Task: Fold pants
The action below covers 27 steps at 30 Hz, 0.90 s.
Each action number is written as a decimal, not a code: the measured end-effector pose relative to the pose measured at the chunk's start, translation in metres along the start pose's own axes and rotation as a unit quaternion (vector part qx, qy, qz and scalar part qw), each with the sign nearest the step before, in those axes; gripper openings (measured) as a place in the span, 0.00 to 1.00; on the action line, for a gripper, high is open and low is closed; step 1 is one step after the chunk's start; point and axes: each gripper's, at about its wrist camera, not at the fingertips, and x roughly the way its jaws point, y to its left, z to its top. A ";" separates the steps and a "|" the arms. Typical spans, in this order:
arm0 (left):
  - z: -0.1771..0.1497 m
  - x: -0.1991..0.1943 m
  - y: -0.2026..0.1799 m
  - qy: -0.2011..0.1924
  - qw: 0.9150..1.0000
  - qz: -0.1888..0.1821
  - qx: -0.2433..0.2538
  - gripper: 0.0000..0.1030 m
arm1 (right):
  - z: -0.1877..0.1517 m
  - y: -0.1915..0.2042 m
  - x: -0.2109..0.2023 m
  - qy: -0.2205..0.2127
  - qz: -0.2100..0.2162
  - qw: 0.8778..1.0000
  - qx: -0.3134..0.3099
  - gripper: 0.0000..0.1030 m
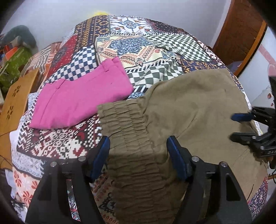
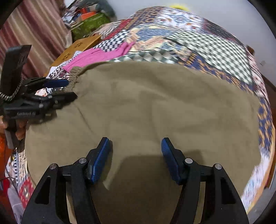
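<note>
Both tongs gape, holding nothing: left gripper (image 1: 138, 148) straddles the olive-khaki cotton pants (image 2: 146, 103) at their gathered waistband (image 1: 127, 124), right gripper (image 2: 136, 149) over the legs, likely positioning to fold.

Olive pants (image 2: 155, 106) cut off at bottom edge; patterned bedspread (image 2: 215, 51) motion-blurred; shelf clutter (image 2: 86, 15) indistinct.
</note>
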 end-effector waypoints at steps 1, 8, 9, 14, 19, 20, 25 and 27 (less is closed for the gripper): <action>-0.003 -0.002 0.003 0.002 1.000 0.001 -0.004 0.67 | -0.008 -0.003 -0.006 -0.004 -0.002 1.000 0.009 0.57; -0.011 -0.033 -0.001 -0.007 1.000 0.001 -0.015 0.67 | -0.041 -0.017 -0.034 -0.014 -0.027 0.998 0.050 0.57; -0.012 -0.040 -0.004 -0.013 1.000 -0.002 -0.013 0.67 | -0.043 -0.018 -0.039 -0.018 -0.031 0.998 0.054 0.57; -0.017 -0.073 -0.037 -0.042 0.999 -0.026 0.016 0.67 | -0.045 -0.010 -0.062 -0.052 -0.034 0.996 0.063 0.57; -0.032 -0.060 -0.059 -0.028 0.999 0.001 0.031 0.67 | -0.058 0.000 -0.054 -0.045 -0.039 0.996 0.060 0.57; -0.036 -0.055 -0.059 -0.020 0.999 0.001 0.028 0.67 | -0.062 0.002 -0.051 -0.041 -0.044 0.997 0.056 0.57; -0.056 -0.049 -0.051 -0.023 0.999 0.017 0.022 0.72 | -0.086 -0.002 -0.052 -0.039 -0.059 0.996 0.062 0.57; -0.060 -0.053 -0.048 -0.026 0.999 0.018 0.023 0.72 | -0.094 -0.005 -0.056 -0.037 -0.066 0.994 0.074 0.57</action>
